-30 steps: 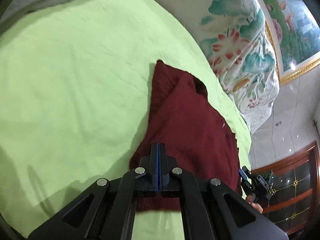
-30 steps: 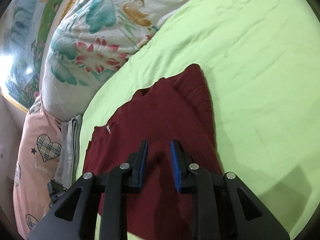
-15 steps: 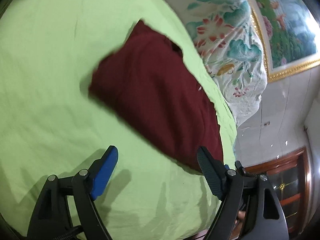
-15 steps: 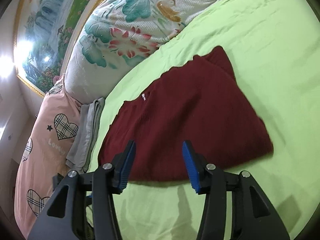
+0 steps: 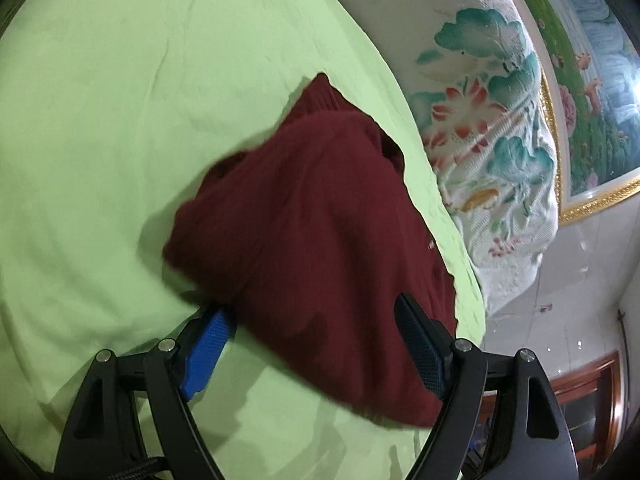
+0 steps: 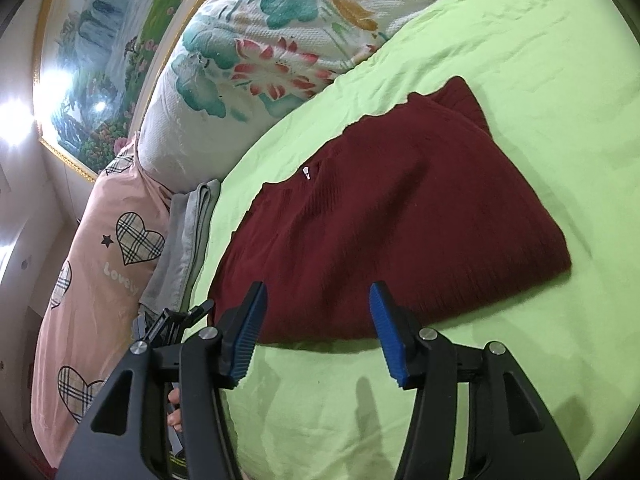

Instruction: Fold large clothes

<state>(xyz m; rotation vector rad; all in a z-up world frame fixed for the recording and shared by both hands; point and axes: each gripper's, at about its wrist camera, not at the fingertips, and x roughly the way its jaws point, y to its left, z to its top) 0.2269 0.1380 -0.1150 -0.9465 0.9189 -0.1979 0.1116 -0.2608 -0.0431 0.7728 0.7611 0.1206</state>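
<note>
A dark red knitted sweater (image 5: 320,220) lies folded into a flat block on the light green bedsheet (image 5: 120,120). My left gripper (image 5: 316,340) stands wide open at the sweater's near edge. That edge lies between its blue pads, which do not press on it. In the right wrist view the same sweater (image 6: 400,220) lies flat, with a small white tag at its far edge. My right gripper (image 6: 318,332) is open just above the sweater's near hem and holds nothing.
A floral quilted pillow (image 6: 280,40) lines the far side of the bed. Beside it are a pink pillow with checked hearts (image 6: 100,260) and a folded grey cloth (image 6: 188,232). A gold-framed painting (image 5: 592,80) hangs behind. A wooden cabinet (image 5: 580,400) stands past the bed's corner.
Both grippers, shut or nearly shut on the sweater a second ago, have opened and let it go. They drew back to its near edge. The sweater now lies flat.
</note>
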